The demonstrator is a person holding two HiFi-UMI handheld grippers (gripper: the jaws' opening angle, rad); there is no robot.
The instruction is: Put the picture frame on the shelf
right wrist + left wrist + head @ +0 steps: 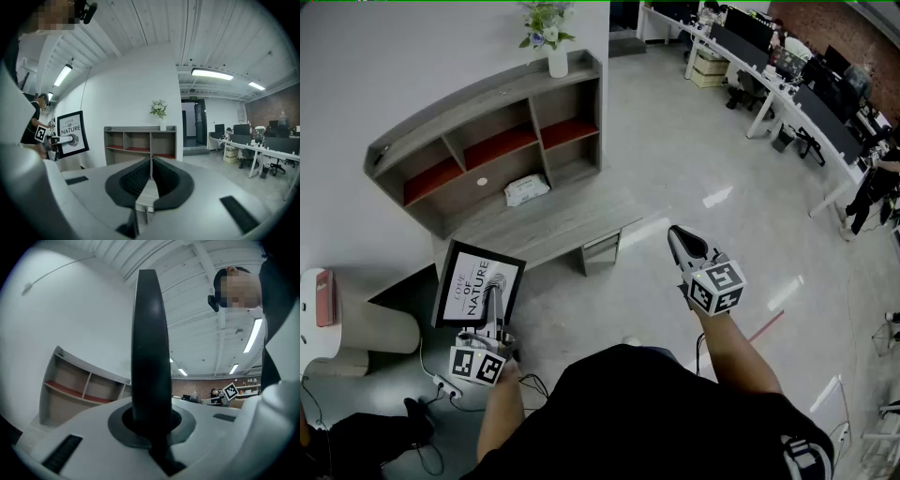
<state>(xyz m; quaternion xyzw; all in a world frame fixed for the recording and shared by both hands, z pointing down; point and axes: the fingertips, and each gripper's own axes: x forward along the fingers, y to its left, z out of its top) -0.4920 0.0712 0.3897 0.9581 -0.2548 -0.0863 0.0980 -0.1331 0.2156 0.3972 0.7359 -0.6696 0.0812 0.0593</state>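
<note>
Left gripper clenched on lower edge of black-rimmed white picture frame, held upright | grey wooden shelf with red-lined compartments ahead, well apart | right gripper closed, empty

My left hand-held gripper sits low at my left side, pointing forward, with its jaws clamped on the edge of the picture frame. My right hand-held gripper reaches ahead on a bare forearm, its jaws pressed together and empty.
</note>
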